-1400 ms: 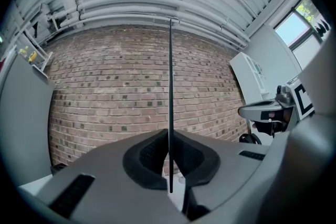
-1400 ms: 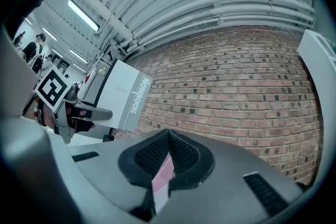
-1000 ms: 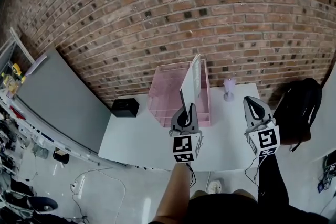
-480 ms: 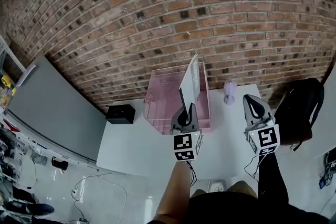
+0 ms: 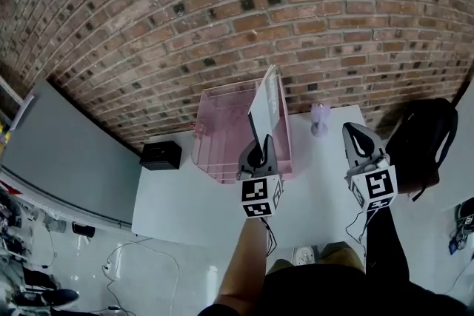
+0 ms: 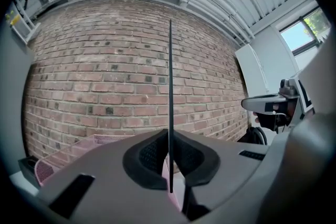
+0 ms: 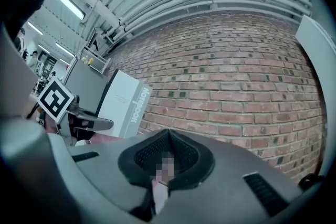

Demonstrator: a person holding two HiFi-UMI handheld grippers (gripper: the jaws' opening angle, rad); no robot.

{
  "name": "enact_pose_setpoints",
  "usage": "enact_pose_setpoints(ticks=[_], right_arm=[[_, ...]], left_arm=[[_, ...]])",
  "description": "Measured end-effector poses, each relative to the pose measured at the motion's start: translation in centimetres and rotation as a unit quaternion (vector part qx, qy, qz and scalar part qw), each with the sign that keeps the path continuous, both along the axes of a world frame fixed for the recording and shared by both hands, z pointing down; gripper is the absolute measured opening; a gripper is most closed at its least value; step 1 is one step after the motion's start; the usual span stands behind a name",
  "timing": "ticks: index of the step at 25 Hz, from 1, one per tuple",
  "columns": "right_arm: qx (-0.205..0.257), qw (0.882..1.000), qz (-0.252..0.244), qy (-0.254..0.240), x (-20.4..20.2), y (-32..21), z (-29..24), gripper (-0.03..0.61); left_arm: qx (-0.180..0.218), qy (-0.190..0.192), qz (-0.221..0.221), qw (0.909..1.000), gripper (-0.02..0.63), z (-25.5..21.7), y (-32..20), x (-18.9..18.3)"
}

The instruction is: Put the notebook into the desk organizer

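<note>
My left gripper (image 5: 258, 149) is shut on the lower edge of a thin white notebook (image 5: 268, 103) and holds it upright. The notebook stands over the right part of the pink mesh desk organizer (image 5: 222, 131), which sits on the white table (image 5: 196, 205) against the brick wall. In the left gripper view the notebook (image 6: 170, 76) shows edge-on as a dark line between the pads of that gripper (image 6: 169, 136), with the organizer (image 6: 79, 145) low at the left. My right gripper (image 5: 361, 143) hovers to the right, shut and holding nothing. Its own view shows the notebook's cover (image 7: 125, 105) at the left.
A small lilac object (image 5: 320, 118) stands on the table right of the organizer. A black box (image 5: 161, 155) sits at the table's left end. A black backpack (image 5: 426, 140) lies at the far right, and a grey panel (image 5: 59, 152) leans at the left.
Both grippers have moved toward the wall and a little lower. The notebook stays in the left gripper and now stands closer over the organizer. The right gripper stays shut.
</note>
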State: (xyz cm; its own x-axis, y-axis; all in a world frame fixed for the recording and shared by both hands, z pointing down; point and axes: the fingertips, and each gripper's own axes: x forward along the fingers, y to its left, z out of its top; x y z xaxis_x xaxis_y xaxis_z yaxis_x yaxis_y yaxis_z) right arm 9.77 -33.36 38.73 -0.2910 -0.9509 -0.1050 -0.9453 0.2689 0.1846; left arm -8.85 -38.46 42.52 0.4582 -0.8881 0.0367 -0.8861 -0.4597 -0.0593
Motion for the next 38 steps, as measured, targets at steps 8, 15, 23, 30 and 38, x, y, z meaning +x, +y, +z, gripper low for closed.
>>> enact_pose_setpoints(ticks=[8, 15, 23, 30, 38], right_arm=[[-0.014, 1.0, -0.012, -0.005, 1.5, -3.2, 0.9, 0.021], [-0.027, 0.999, -0.036, -0.013, 1.9, -6.9, 1.7, 0.021], [-0.033, 0.998, -0.055, -0.017, 2.9, -9.6, 2.7, 0.021], [-0.042, 0.997, -0.059, -0.022, 4.6, -11.2, 3.5, 0.021], [-0.053, 0.996, -0.059, -0.027, 5.6, -12.6, 4.7, 0.021]], left_arm=[[-0.026, -0.001, -0.023, 0.9994, 0.02, 1.8, -2.8, 1.3], [-0.055, 0.0, -0.046, 0.9974, 0.02, 3.3, -5.5, 2.0], [-0.104, 0.011, -0.092, 0.9903, 0.02, 6.7, -8.8, 2.8], [-0.165, 0.004, -0.126, 0.9783, 0.02, 10.8, -11.0, 2.7], [-0.245, -0.006, -0.146, 0.9585, 0.02, 17.0, -12.7, 2.3]])
